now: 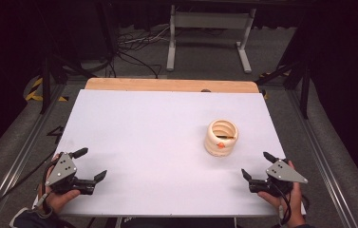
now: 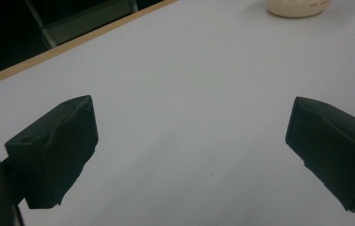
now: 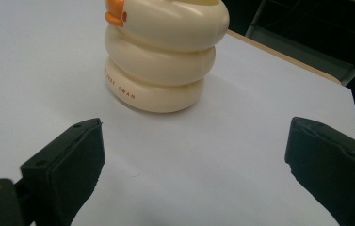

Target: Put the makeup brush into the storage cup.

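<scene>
On the white table point(image 1: 157, 137), the left gripper point(image 1: 91, 164) sits at about 7 o'clock near the front edge, jaws spread wide with nothing between them. In the left gripper view the pot point(image 2: 299, 6) shows at 1 o'clock, well apart from that gripper.

The pot point(image 1: 221, 137) stands upright right of centre, at about 3 o'clock on the table. It is cream, glossy, built of three bulging stacked rings, open at the top, with a small orange knob on its near side and tiny reddish lettering on the bottom ring.

The right gripper point(image 1: 258, 165) rests at 5 o'clock, jaws wide apart and empty, near the pot point(image 3: 163, 56) but not touching it.
</scene>
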Action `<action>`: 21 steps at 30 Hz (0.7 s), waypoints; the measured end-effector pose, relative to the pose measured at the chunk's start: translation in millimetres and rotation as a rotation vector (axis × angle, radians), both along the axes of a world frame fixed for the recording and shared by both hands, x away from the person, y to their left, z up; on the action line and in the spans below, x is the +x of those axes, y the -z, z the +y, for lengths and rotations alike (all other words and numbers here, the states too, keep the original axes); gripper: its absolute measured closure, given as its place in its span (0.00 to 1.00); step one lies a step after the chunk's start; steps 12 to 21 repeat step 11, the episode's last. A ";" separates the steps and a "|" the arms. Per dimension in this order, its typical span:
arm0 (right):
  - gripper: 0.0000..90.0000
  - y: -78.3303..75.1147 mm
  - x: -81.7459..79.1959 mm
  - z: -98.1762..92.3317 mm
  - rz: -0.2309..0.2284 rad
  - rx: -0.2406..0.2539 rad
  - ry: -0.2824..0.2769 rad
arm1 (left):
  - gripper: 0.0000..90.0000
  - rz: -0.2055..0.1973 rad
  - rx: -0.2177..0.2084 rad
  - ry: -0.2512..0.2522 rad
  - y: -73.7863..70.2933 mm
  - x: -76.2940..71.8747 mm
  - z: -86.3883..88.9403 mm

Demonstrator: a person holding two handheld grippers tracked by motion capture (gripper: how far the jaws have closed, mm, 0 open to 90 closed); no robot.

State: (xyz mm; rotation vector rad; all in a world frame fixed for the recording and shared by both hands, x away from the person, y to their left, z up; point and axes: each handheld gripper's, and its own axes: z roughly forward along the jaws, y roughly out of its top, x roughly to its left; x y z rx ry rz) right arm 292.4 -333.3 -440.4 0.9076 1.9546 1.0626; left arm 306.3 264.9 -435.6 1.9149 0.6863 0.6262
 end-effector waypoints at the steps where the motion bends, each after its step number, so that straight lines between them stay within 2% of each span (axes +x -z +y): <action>1: 0.07 -0.1 0.1 -0.4 -0.001 0.001 0.004 | 0.04 0.000 0.000 -0.001 0.0 0.0 -0.3; 21: 0.07 -1.0 -0.2 -2.0 -0.005 0.013 0.014 | 0.04 0.005 -0.002 -0.006 -0.1 2.7 -1.2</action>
